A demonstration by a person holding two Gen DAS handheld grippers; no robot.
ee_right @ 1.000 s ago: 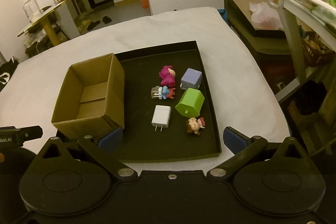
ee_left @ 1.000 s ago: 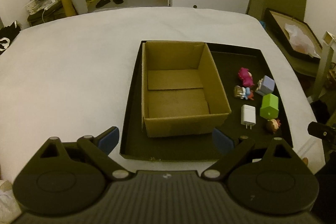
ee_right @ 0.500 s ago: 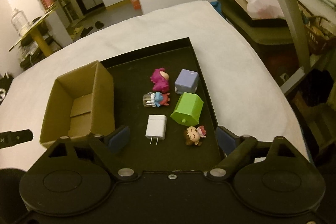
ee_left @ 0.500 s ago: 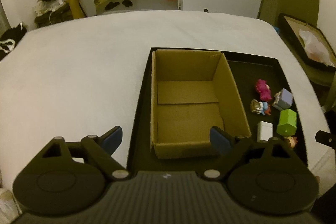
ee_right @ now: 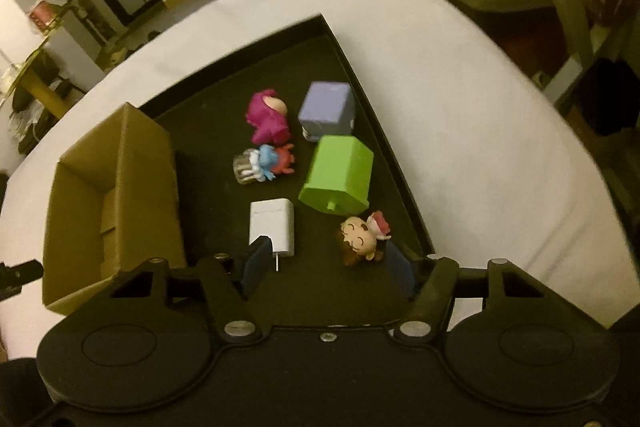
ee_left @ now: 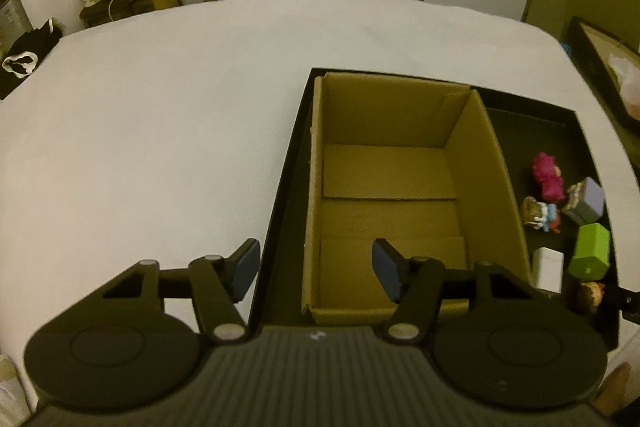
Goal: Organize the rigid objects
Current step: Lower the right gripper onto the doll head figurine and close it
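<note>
- Desk (ee_left: 168, 115): broad surface under a white cover; carries the whole set.
- Black tray (ee_right: 320, 291): shallow, lies flat on the desk; holds the box and all loose pieces.
- Cardboard box (ee_left: 404, 171): open-topped, empty, standing in the left part of the tray against its left wall.
- White charger (ee_right: 272, 223): lies flat on the tray floor right of the box, prongs toward the camera.
- Brown-haired figurine (ee_right: 360, 241): lies on its back right of the charger, near the tray's right wall.
- Green block (ee_right: 338, 177): house-like shape, tipped on its side, just beyond the brown-haired figurine.
- Purple block (ee_right: 328, 105): just beyond the green block, close to the tray's right wall.
- Magenta figurine (ee_right: 269, 121): lies left of the purple block.
- Blue-and-red figurine (ee_right: 266, 163): lies on its side between the magenta figurine and the charger.
- Left tongs (ee_left: 316, 269): apart and closing, nothing between the blue pads; they straddle the box's near-left corner, one pad over the desk, the other over the box interior.
- Right tongs (ee_right: 326, 269): apart and closing, nothing gripped; left pad overlaps the charger's near edge, right pad sits just beside the brown-haired figurine; contact cannot be told.
</note>
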